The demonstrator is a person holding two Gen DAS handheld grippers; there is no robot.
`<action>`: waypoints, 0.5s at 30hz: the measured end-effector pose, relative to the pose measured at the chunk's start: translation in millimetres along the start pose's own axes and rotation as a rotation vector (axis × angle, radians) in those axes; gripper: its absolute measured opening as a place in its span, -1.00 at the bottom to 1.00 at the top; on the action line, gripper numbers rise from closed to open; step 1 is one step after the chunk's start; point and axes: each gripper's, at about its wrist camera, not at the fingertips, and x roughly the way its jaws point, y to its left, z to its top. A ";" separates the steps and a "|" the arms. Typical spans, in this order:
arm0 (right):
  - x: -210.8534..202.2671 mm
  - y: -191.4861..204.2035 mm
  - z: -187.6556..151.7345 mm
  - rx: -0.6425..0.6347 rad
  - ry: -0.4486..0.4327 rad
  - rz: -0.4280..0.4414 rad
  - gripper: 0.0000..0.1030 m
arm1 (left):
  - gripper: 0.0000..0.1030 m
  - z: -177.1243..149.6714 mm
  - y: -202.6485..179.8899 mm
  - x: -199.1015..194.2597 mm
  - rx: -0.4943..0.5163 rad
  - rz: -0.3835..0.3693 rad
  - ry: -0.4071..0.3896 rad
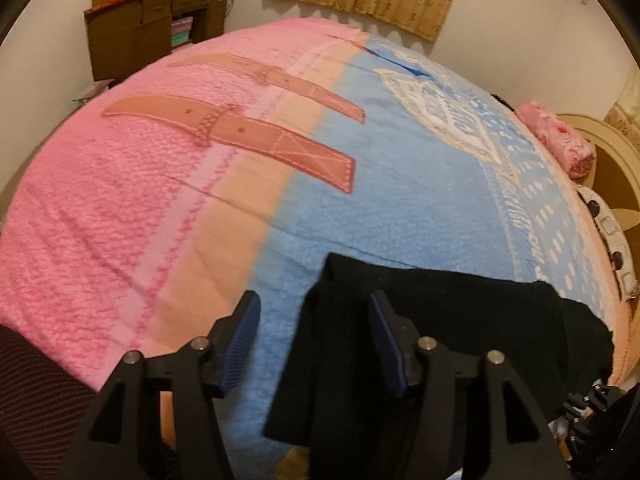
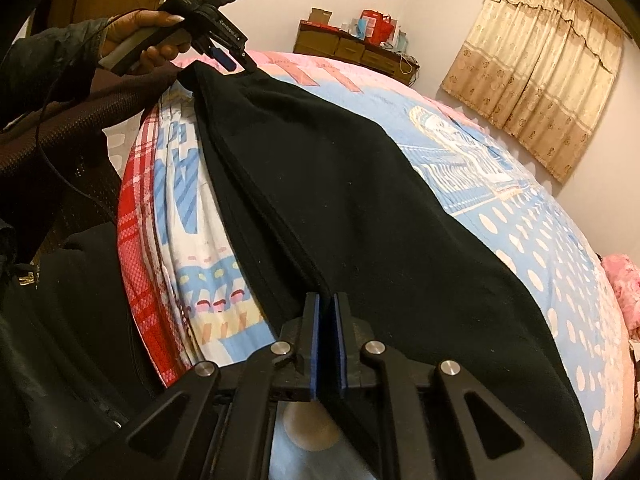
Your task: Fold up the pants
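The black pants lie stretched along the near edge of the bed on the blue part of the blanket. In the left wrist view their end lies under and right of my left gripper. My left gripper is open, its blue pads wide apart just above the pants' end. It also shows in the right wrist view, at the far end of the pants. My right gripper is shut on the near edge of the pants.
The pink and blue blanket covers the bed. A brown cabinet stands at the far wall. A rolled pink cloth lies by the headboard. Curtains hang on the wall. My body stands at the left.
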 end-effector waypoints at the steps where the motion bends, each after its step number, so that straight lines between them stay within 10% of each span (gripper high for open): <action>1: -0.4 -1.4 -1.2 0.004 -0.002 0.002 -0.86 | 0.13 0.5 -2.9 2.3 0.006 -0.010 0.003; 8: 0.0 -0.9 -3.9 0.020 -0.005 0.001 -0.84 | -0.50 5.4 -18.1 15.3 0.048 0.012 0.028; 15: 1.3 -2.3 -4.1 0.031 -0.008 0.004 -0.83 | -0.72 12.2 -17.9 7.4 0.055 0.006 -0.021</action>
